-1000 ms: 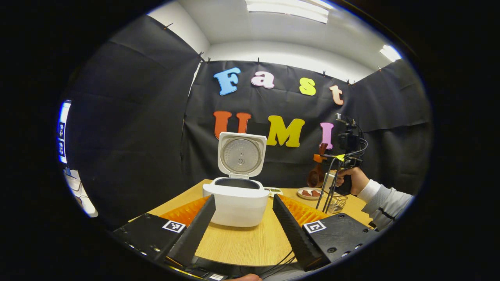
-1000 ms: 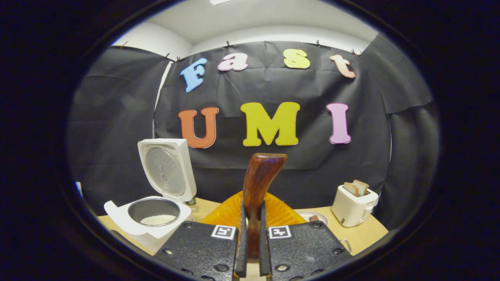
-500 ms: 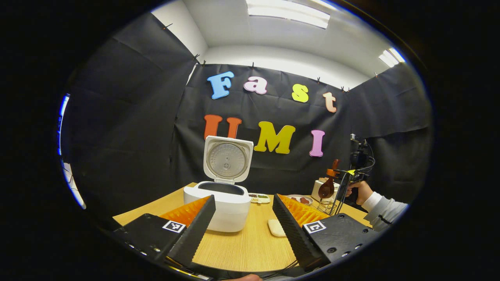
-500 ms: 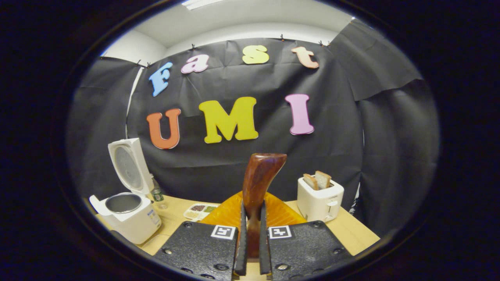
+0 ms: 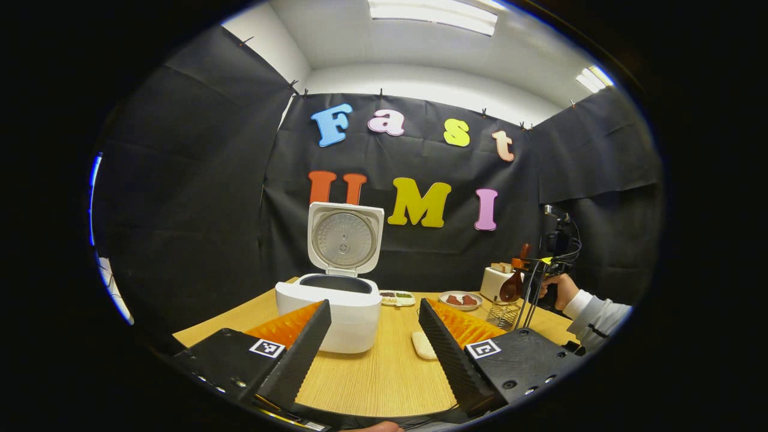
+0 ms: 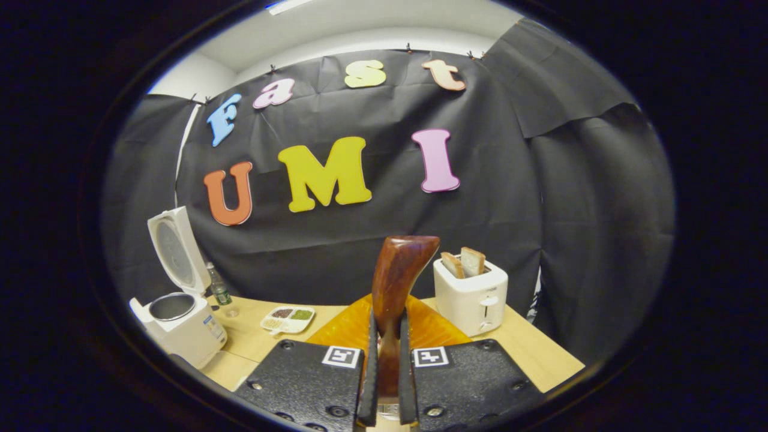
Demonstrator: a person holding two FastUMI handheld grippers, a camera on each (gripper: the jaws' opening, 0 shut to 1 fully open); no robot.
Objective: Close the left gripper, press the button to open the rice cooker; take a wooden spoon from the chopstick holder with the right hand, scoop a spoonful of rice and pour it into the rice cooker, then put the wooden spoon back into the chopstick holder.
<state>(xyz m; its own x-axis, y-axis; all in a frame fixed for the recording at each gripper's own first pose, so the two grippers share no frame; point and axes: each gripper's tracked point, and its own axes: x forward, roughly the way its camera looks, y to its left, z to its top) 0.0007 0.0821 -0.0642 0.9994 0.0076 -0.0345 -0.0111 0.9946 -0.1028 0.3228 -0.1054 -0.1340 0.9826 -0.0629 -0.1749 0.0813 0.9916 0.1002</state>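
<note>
The white rice cooker [image 5: 336, 315] stands on the wooden table [image 5: 378, 378] with its lid [image 5: 345, 239] swung up; the same rice cooker [image 6: 180, 327] is at the left of the right gripper view. My left gripper [image 5: 374, 306] hangs open in front of it, holding nothing. My right gripper [image 6: 387, 321] is shut on the handle of the dark wooden spoon [image 6: 397, 273], which points up. From the left gripper view, the right gripper [image 5: 534, 277] holds the spoon [image 5: 512, 287] just above the wire chopstick holder [image 5: 503, 312].
A white toaster [image 6: 471, 294] with two bread slices stands at the right. A divided dish [image 6: 288, 318] of grains and a small bottle [image 6: 221, 292] sit beside the cooker. A plate [image 5: 461, 299] with red pieces and a small pale object [image 5: 423, 346] lie mid-table.
My right gripper has carried the spoon rightward, away from the cooker and down over the wire holder. The left gripper stays open and has drifted slightly.
</note>
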